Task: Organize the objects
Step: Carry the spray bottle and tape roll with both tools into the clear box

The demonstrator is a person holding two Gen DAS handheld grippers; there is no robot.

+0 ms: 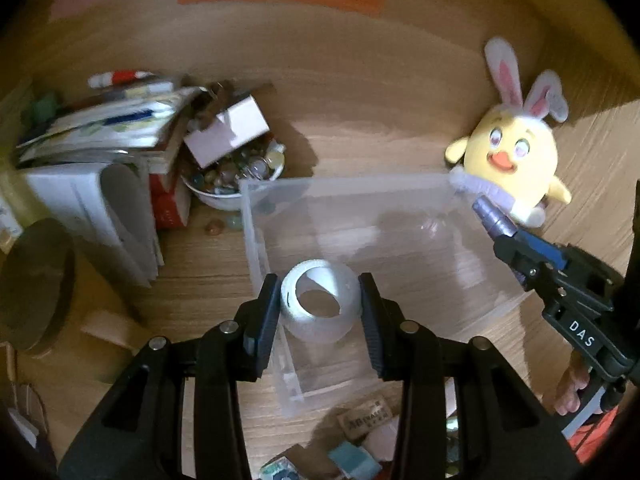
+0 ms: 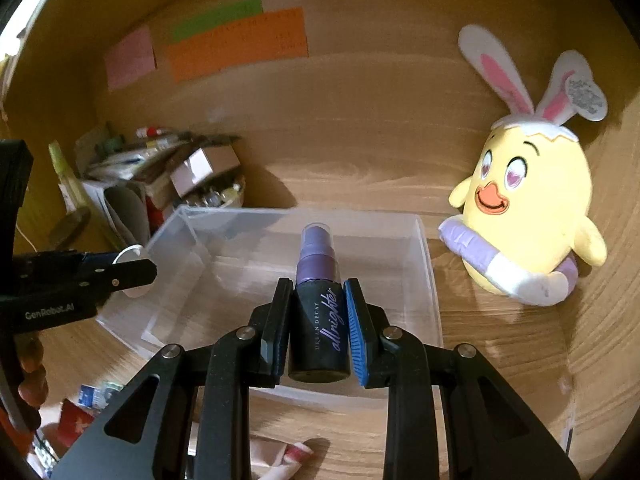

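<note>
Left claw clamped 1 tape roll, right claw 1 spray bottle, above 1 clear bin; 1 plush chick beside it

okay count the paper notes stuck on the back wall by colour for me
Pink note: 1
Green note: 1
Orange note: 1
Total: 3

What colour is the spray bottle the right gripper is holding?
The spray bottle has a black body with purple lettering and a purple top under a clear cap. The right wrist view shows it best.
</note>
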